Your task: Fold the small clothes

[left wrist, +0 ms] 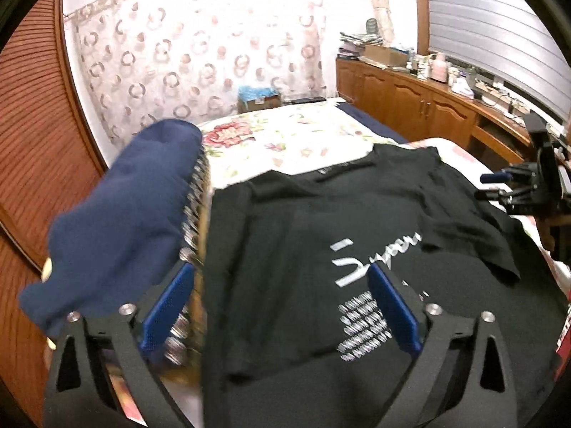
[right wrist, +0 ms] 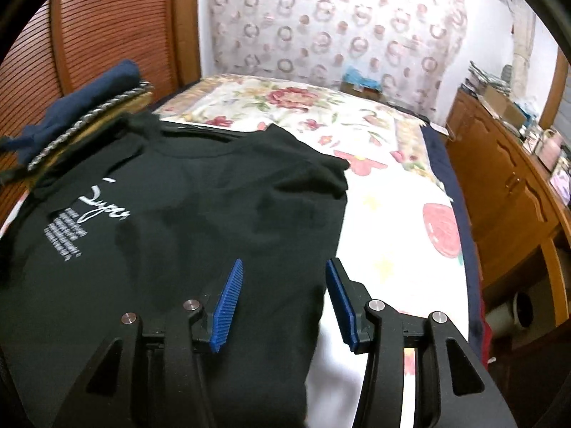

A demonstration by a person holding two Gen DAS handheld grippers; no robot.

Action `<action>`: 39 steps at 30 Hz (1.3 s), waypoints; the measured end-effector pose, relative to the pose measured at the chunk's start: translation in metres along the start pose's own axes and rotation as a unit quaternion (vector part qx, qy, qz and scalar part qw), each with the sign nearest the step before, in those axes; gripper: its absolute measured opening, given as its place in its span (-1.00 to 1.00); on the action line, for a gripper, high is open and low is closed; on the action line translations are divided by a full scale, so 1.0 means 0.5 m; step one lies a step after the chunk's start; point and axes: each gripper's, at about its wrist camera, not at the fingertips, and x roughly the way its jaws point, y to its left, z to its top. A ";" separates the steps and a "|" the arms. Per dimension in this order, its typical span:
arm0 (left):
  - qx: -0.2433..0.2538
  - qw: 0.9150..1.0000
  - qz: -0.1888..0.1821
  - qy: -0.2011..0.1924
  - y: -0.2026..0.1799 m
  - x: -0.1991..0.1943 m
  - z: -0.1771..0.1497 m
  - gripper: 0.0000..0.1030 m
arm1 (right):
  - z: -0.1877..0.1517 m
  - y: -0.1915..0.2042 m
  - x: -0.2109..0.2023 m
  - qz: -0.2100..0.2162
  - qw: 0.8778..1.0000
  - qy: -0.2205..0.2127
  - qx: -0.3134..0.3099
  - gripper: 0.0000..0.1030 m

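Observation:
A black T-shirt point(left wrist: 321, 221) with white lettering lies flat on the bed, its collar at the far end. One sleeve is folded in over the chest near the print. My left gripper point(left wrist: 280, 271) hovers over the shirt's lower half, jaws wide and open, nothing between the blue pads point(left wrist: 167, 306). My right gripper point(right wrist: 284, 264) hangs above the shirt's point(right wrist: 200, 214) right edge, open, with only cloth lying below it. The right gripper point(left wrist: 514, 192) also shows at the far right of the left wrist view.
A navy garment point(left wrist: 117, 221) lies on a braid-edged cushion point(left wrist: 194, 214) left of the shirt. The floral bedsheet point(right wrist: 392, 235) stretches beyond and to the right. Wooden cabinets point(right wrist: 499, 192) with clutter run along the right, a slatted wooden door point(right wrist: 107, 28) stands on the left.

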 end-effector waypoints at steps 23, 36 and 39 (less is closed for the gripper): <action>0.059 0.982 0.065 0.168 0.029 0.287 0.129 -0.23 | 0.084 -0.051 0.127 0.016 1.000 0.007 0.002 0.02; 0.063 0.985 0.114 0.112 0.070 0.235 0.157 -0.92 | 0.085 -0.054 0.125 0.009 1.000 0.005 -0.005 0.02; 0.034 0.991 0.108 0.065 0.099 0.169 0.167 -0.92 | 0.086 -0.064 0.125 0.018 1.000 0.008 0.002 0.17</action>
